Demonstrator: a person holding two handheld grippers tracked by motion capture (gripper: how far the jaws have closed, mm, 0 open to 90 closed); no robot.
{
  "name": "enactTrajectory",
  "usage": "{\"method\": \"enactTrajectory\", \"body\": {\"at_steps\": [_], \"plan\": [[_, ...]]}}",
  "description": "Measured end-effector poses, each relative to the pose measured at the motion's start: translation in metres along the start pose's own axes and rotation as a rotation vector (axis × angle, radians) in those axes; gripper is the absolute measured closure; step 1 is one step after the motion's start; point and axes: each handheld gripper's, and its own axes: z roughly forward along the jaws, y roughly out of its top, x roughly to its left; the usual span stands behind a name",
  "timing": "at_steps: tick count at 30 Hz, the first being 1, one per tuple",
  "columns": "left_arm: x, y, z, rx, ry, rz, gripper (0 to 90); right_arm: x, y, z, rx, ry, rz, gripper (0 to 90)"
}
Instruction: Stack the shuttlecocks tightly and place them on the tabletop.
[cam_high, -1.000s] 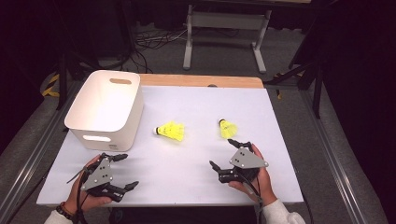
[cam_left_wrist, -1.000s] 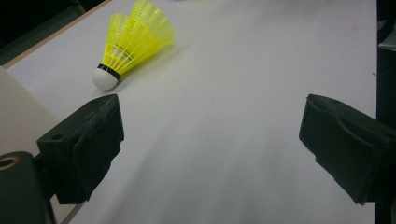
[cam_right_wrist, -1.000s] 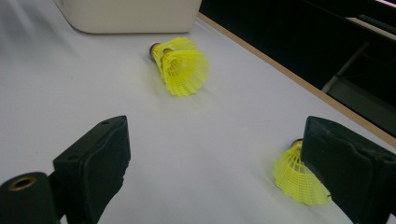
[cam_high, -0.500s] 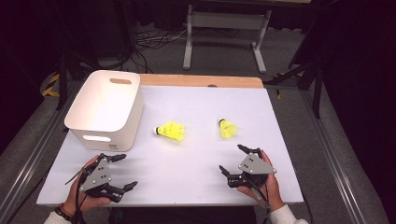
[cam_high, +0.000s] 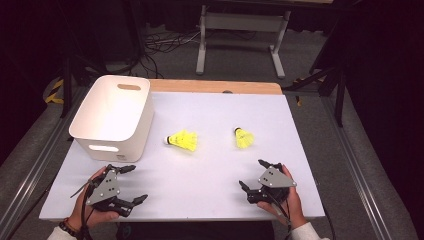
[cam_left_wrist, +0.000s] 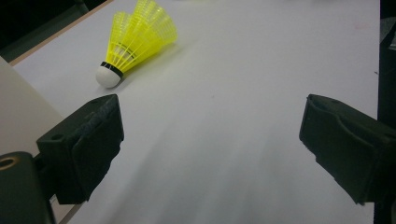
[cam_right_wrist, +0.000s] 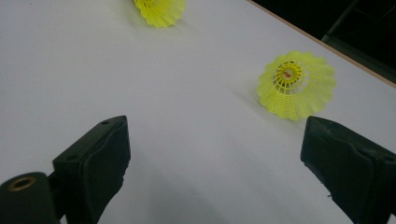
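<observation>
1. Tongs both wide open, gripping nothing: my left tongs (cam_high: 131, 184) and right tongs (cam_high: 254, 174) sit low over the near tabletop (cam_high: 210, 170).
2. Left shuttlecock (cam_high: 182, 140) lies on its side ahead of my left tongs, just beside the white bin (cam_high: 112, 117).
3. Right shuttlecock (cam_high: 243, 137) rests ahead of my right tongs, well apart from the bin.
</observation>
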Motion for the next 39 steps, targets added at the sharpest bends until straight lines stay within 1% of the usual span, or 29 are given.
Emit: {"method": "enactTrajectory", "body": {"at_steps": [4, 6, 8, 11, 13, 14, 17, 22, 24, 26, 27, 29, 30, 32, 33, 34, 36, 37, 38, 39], "plan": [[0.000, 0.000, 0.000, -0.001, 0.001, -0.001, 7.3, -0.002, 0.000, 0.004, 0.012, -0.004, 0.013, 8.2], [0.000, 0.000, 0.000, 0.001, 0.000, 0.000, 7.3, -0.003, 0.000, 0.005, 0.015, 0.003, 0.019, 8.2], [0.000, 0.000, 0.001, 0.003, -0.001, 0.001, 7.4, -0.004, 0.001, 0.006, 0.015, 0.001, 0.014, 8.1], [0.000, 0.000, 0.001, 0.005, 0.000, 0.003, 7.4, -0.006, 0.003, 0.010, 0.009, 0.006, 0.028, 8.1], [0.000, 0.000, 0.001, 0.006, 0.001, 0.005, 7.4, -0.007, 0.006, 0.013, 0.013, 0.007, 0.019, 8.2], [0.000, 0.000, 0.002, 0.004, 0.001, -0.003, 7.4, -0.010, 0.009, 0.016, 0.011, 0.013, 0.030, 8.2], [0.000, -0.001, 0.001, 0.006, -0.001, -0.006, 7.4, -0.012, 0.012, 0.020, 0.014, 0.013, 0.034, 8.2], [0.001, -0.001, 0.001, 0.007, -0.001, -0.004, 7.4, -0.018, 0.016, 0.029, 0.024, 0.001, 0.060, 8.2], [0.001, -0.001, 0.000, 0.006, -0.002, -0.005, 7.4, -0.020, 0.018, 0.032, 0.022, -0.009, 0.073, 10.0], [0.000, -0.001, 0.001, 0.006, -0.003, -0.004, 7.4, -0.023, 0.021, 0.035, 0.026, -0.013, 0.090, 10.1], [0.000, -0.001, 0.001, 0.006, -0.003, -0.004, 7.4, -0.025, 0.024, 0.039, 0.021, -0.009, 0.109, 10.7], [0.001, -0.001, 0.001, 0.005, -0.004, -0.005, 7.4, -0.028, 0.028, 0.043, 0.024, -0.007, 0.128, 11.1], [0.001, -0.001, 0.001, 0.005, -0.003, -0.004, 7.4, -0.030, 0.030, 0.046, 0.027, -0.002, 0.135, 12.6], [0.001, -0.001, 0.001, 0.005, -0.004, -0.005, 7.4, -0.033, 0.033, 0.051, 0.018, -0.008, 0.135, 17.6], [0.001, -0.001, 0.001, 0.005, -0.003, -0.005, 7.4, -0.035, 0.035, 0.056, 0.025, -0.004, 0.140, 21.1], [0.001, -0.001, 0.001, 0.005, -0.004, -0.005, 7.4, -0.036, 0.036, 0.060, 0.038, -0.006, 0.146, 26.8], [0.001, -0.001, 0.001, 0.005, -0.004, -0.005, 7.4, -0.037, 0.037, 0.067, 0.073, -0.031, 0.142, 28.3], [0.001, -0.001, 0.001, 0.005, -0.005, -0.005, 7.4, -0.038, 0.037, 0.072, 0.080, -0.039, 0.143, 32.4], [0.001, -0.001, 0.001, 0.008, -0.005, -0.002, 7.4, -0.039, 0.037, 0.075, 0.083, -0.035, 0.153, 36.0], [0.001, -0.002, 0.001, 0.008, -0.005, -0.003, 7.4, -0.041, 0.037, 0.078, 0.090, -0.039, 0.163, 37.0]]}}
